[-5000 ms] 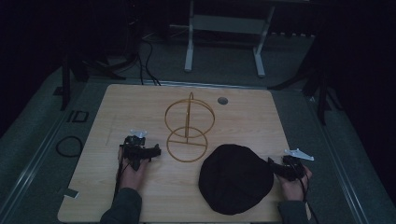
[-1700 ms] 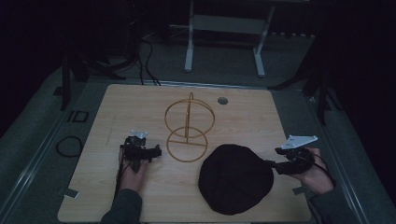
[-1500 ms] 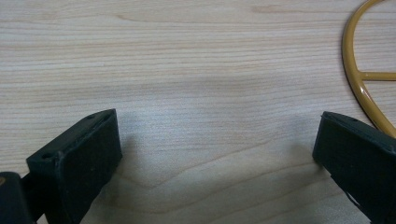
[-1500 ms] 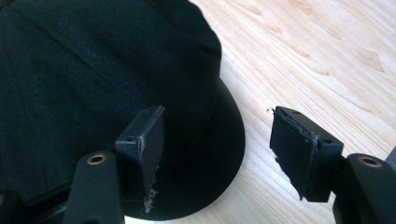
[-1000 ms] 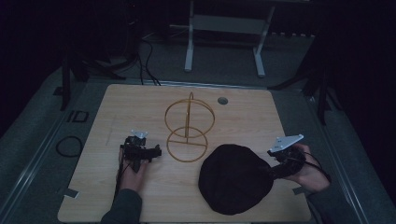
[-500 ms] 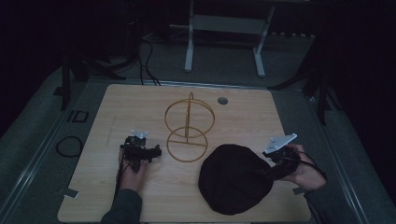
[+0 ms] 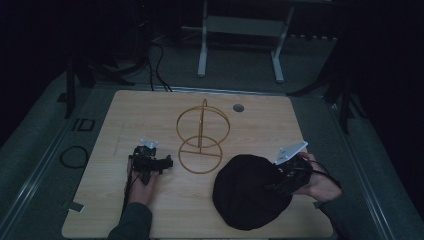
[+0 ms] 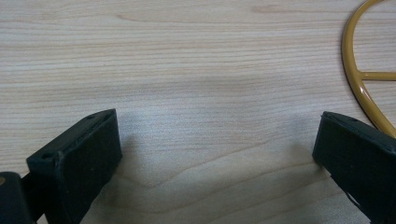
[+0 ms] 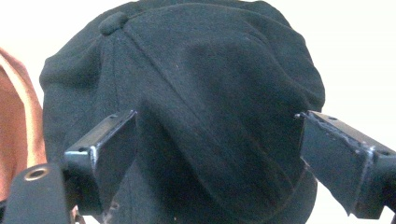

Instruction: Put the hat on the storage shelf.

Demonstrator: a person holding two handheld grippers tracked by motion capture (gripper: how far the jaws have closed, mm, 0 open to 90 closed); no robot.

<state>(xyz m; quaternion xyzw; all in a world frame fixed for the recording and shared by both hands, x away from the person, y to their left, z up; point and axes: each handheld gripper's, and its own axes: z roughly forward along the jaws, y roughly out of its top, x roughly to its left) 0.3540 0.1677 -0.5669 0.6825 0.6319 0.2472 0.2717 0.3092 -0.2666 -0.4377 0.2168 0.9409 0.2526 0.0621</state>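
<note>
A black cap lies crown-up on the wooden table, near its front right. My right gripper reaches in from the right at the cap's edge. In the right gripper view the cap lies between the jaws of this gripper, which have just been opening and stand wide, not pressing on it. A gold wire stand with two rings rises mid-table. My left gripper rests open on the table left of the stand, with bare wood between its jaws and the stand's base ring at the right.
A small round grommet sits in the tabletop behind the stand. Beyond the table stand a metal frame's legs. A cable loop lies on the floor at the left. The table's right edge runs just behind my right hand.
My right gripper has moved left from the table's right edge up to the cap. The left gripper, the stand and the cap have stayed in place.
</note>
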